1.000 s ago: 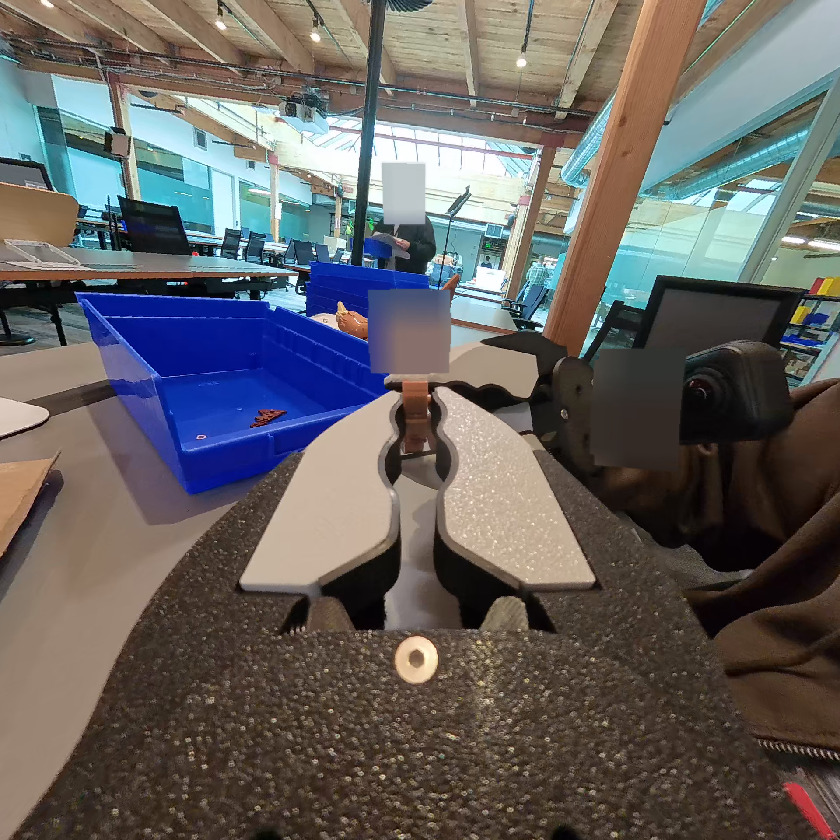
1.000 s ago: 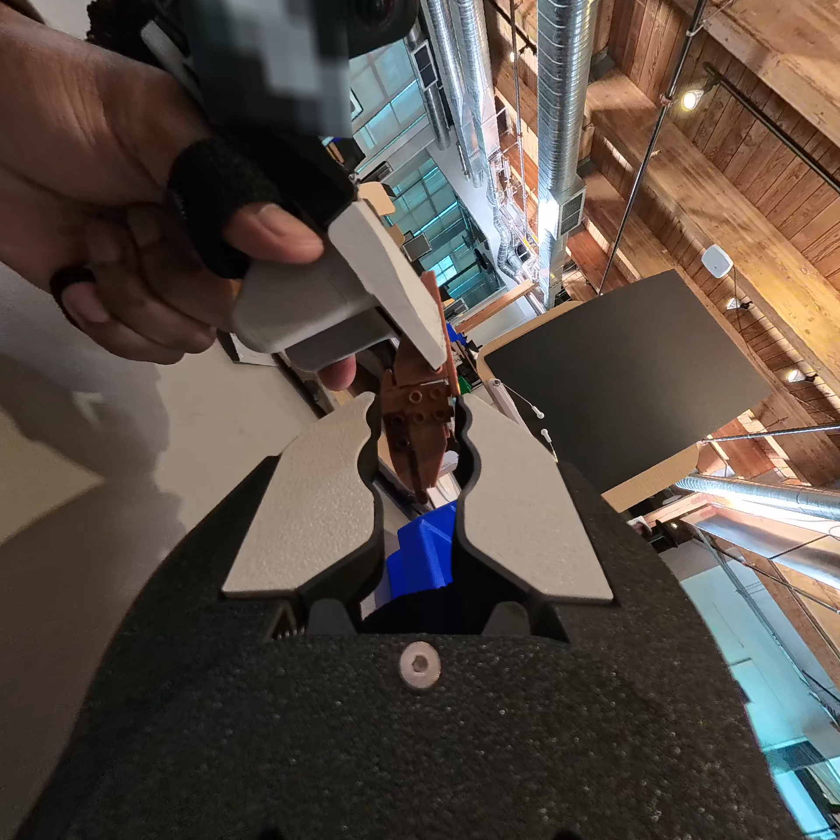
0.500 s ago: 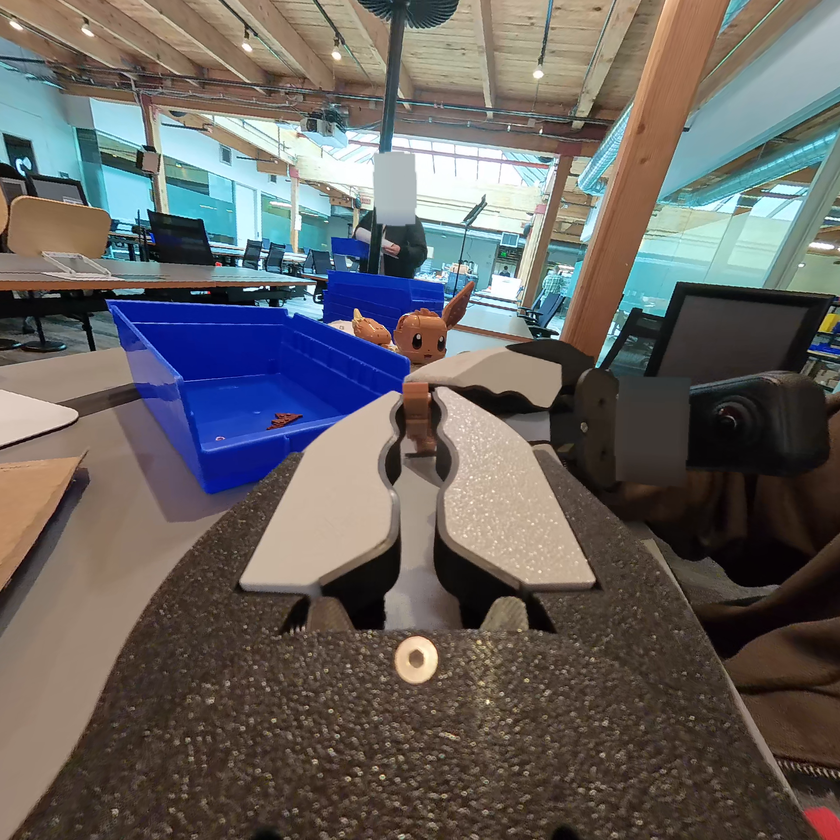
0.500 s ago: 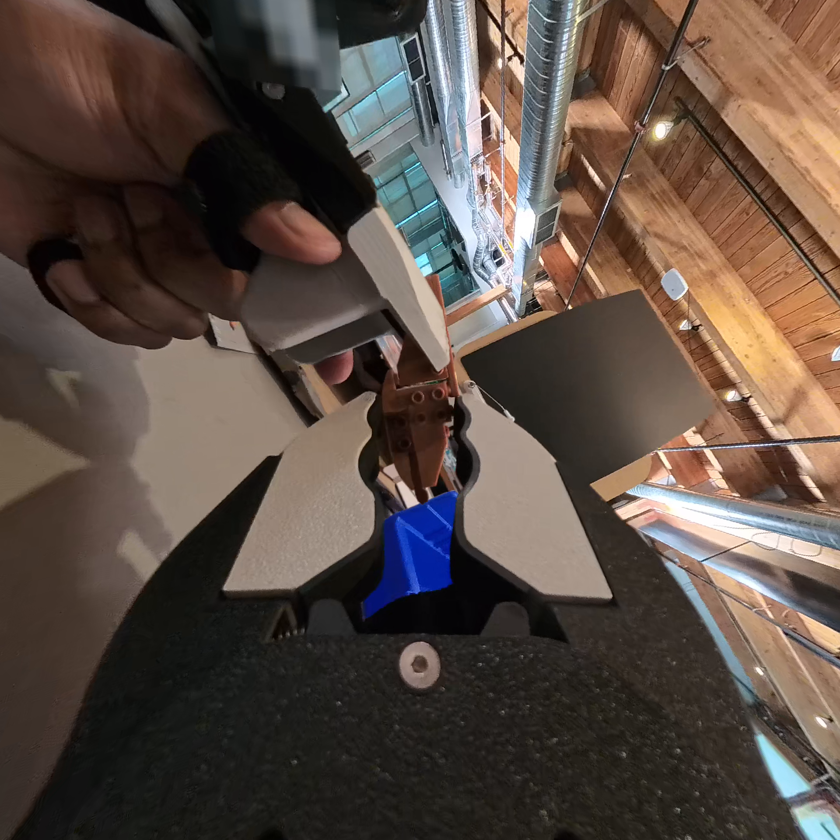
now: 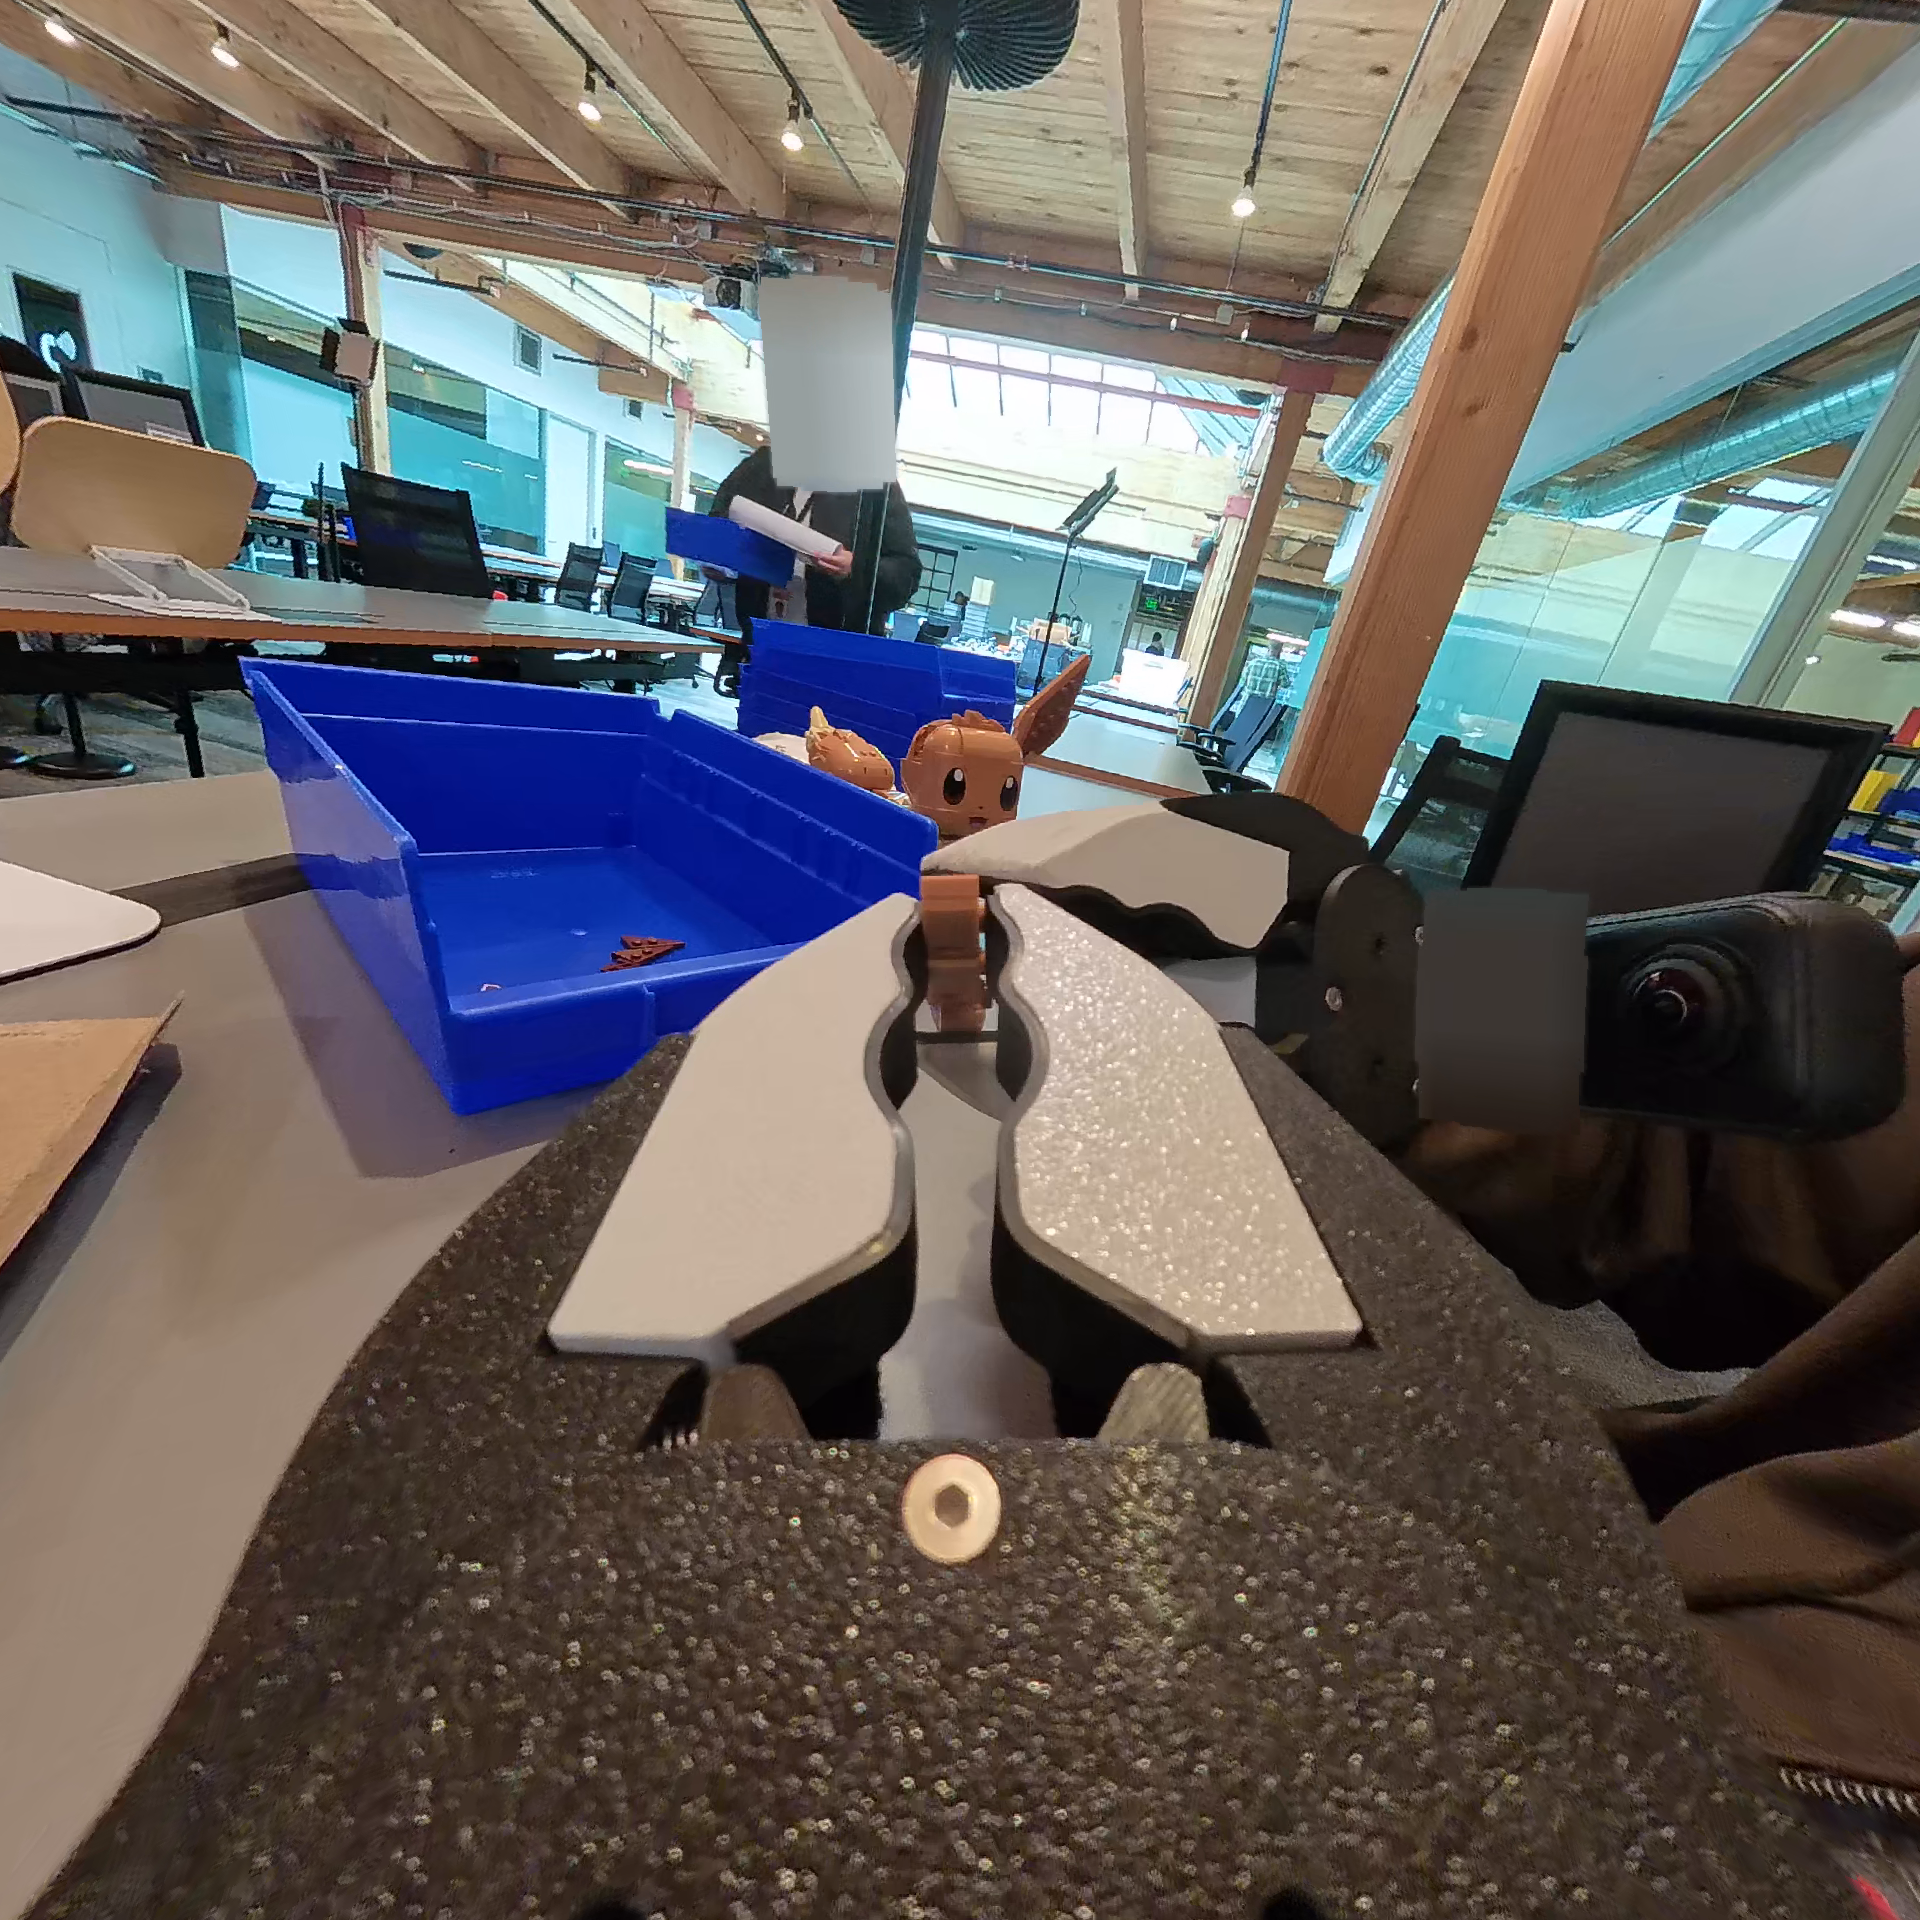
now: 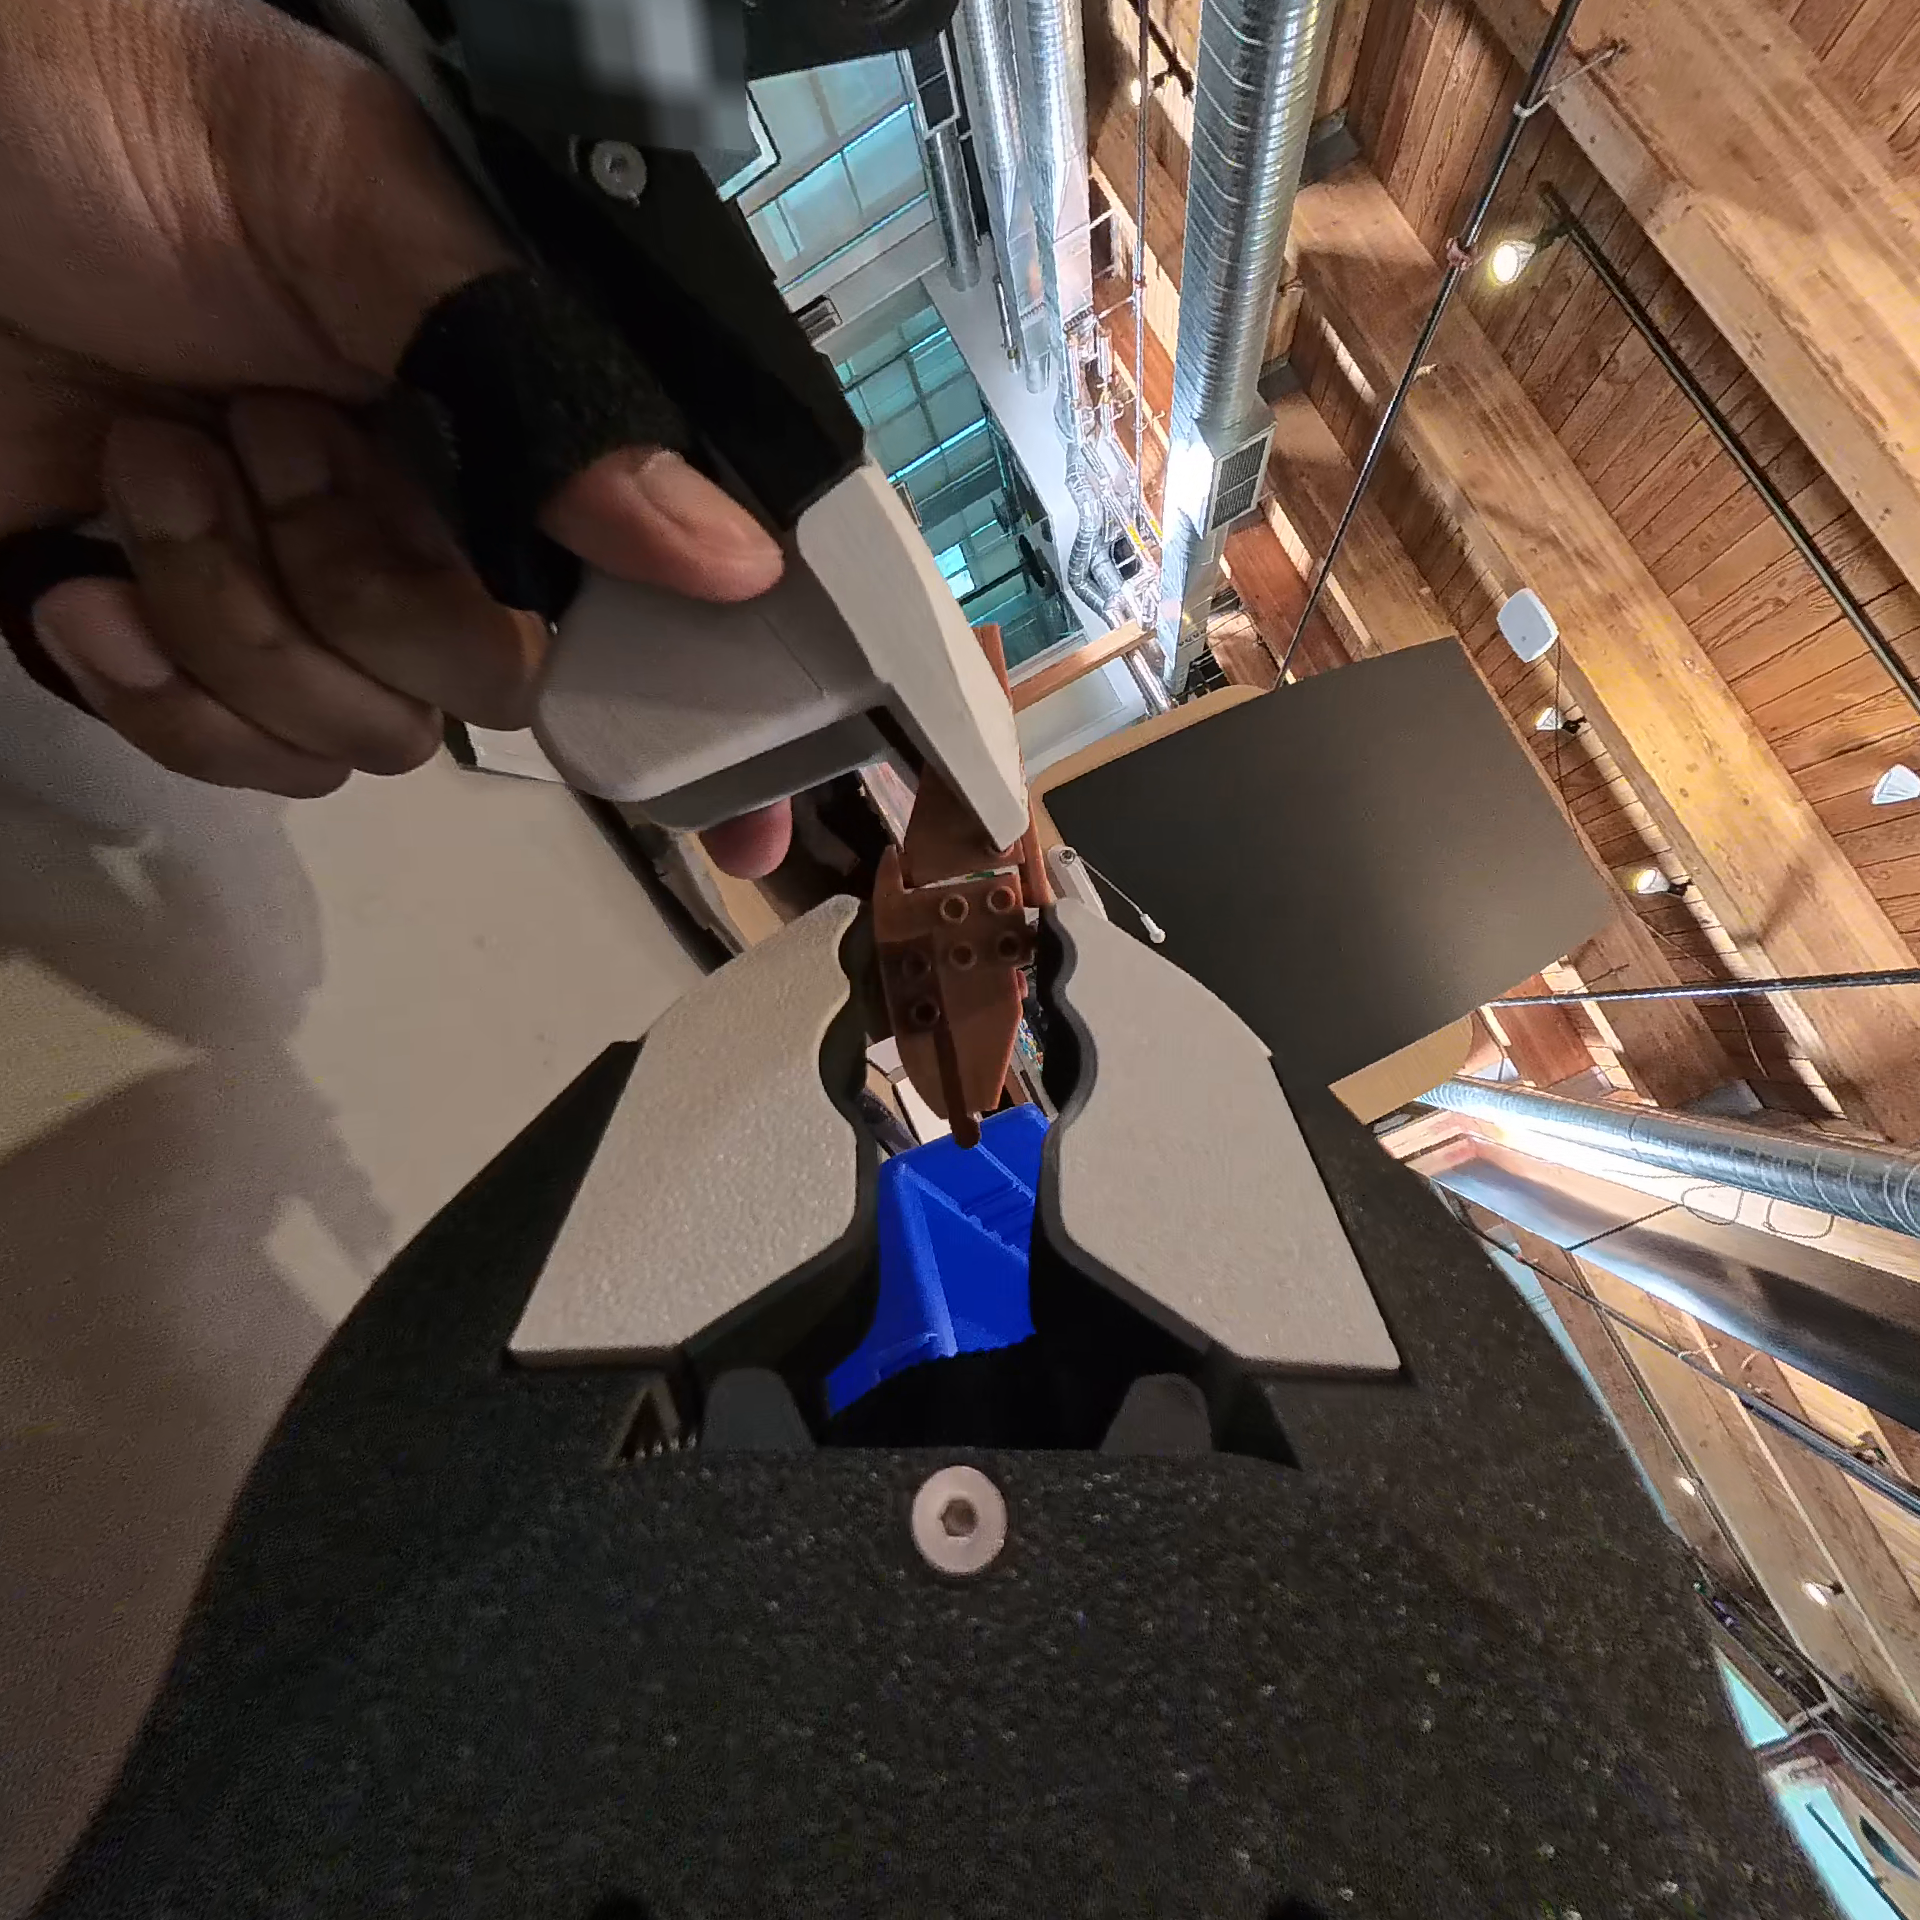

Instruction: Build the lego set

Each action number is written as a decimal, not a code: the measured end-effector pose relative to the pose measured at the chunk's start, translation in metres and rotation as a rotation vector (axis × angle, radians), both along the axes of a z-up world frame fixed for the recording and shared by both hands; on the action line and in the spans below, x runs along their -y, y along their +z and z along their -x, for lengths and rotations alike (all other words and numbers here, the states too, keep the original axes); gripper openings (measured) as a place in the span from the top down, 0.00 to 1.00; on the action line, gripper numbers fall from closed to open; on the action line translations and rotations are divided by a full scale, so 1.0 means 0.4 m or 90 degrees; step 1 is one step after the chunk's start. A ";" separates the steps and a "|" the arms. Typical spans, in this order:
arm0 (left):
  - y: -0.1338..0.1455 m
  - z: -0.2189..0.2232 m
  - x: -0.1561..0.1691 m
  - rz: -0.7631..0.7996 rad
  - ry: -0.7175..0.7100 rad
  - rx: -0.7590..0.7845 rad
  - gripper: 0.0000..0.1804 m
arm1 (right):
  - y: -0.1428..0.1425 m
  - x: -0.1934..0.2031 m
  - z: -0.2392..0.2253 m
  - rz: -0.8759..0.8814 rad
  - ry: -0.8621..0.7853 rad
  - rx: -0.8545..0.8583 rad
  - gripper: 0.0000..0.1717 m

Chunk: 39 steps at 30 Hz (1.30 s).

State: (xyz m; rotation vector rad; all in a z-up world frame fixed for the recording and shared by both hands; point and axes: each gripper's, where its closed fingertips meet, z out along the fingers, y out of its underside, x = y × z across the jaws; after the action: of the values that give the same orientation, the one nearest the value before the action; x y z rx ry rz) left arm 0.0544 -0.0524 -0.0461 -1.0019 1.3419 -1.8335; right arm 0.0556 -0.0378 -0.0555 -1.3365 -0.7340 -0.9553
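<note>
Both your left gripper [image 5: 952,920] and right gripper [image 6: 951,961] clamp one brown, studded brick piece [image 6: 956,977]. The blue bin [image 5: 436,997] beside them holds a few dark brown plates [image 5: 642,951].

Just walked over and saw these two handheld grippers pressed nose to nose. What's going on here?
A person holds a gripper in each hand above a grey table. The left gripper pinches a brown brick assembly edge-on, and the right gripper clamps the same studded piece across its width, so both grip it together in mid-air. Behind them sit a blue bin with a few loose brown plates and a brown brick-built figure.
</note>
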 end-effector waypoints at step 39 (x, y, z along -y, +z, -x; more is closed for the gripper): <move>-0.020 -0.013 0.001 -0.081 0.059 -0.013 0.95 | -0.006 -0.008 -0.010 0.000 -0.027 0.021 0.79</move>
State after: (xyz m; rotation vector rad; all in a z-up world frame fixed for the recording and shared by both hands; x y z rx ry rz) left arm 0.0596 -0.0528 -0.0540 -1.0012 1.3831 -1.6526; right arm 0.0595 -0.0345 -0.0579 -1.3442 -0.7335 -1.0141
